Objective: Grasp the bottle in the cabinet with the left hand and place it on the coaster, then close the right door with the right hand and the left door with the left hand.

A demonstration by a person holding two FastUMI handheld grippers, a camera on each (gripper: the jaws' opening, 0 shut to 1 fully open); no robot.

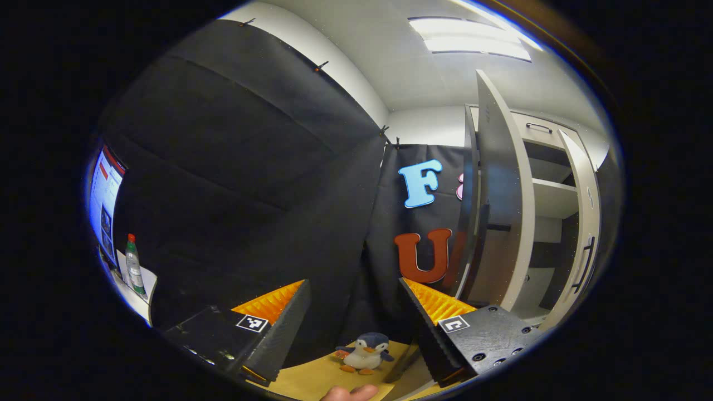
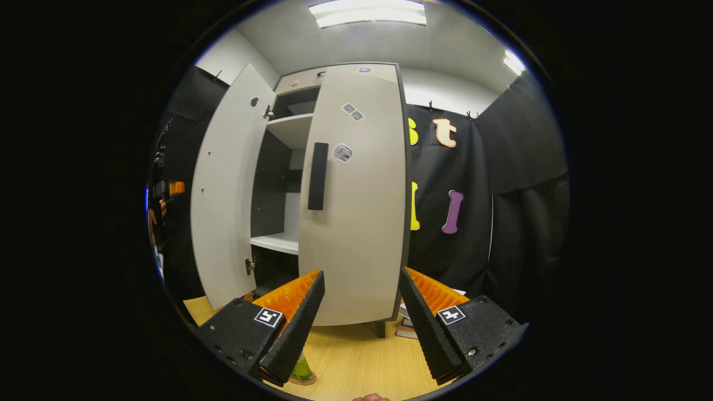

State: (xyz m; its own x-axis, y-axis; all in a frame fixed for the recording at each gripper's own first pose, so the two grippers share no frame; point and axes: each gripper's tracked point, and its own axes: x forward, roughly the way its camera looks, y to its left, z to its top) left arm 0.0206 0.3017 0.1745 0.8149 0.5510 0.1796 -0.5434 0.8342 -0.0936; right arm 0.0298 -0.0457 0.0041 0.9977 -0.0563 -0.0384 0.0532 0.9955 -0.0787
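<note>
Grey right door (image 2: 353, 195) is standing nearly closed before your wide-spread, empty right gripper (image 2: 361, 312); your left gripper (image 1: 353, 317), equally wide, is facing the open left door (image 1: 504, 189).

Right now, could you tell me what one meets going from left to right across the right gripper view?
Open left door → cabinet shelves → right door's black handle → right door → black cloth wall.
</note>
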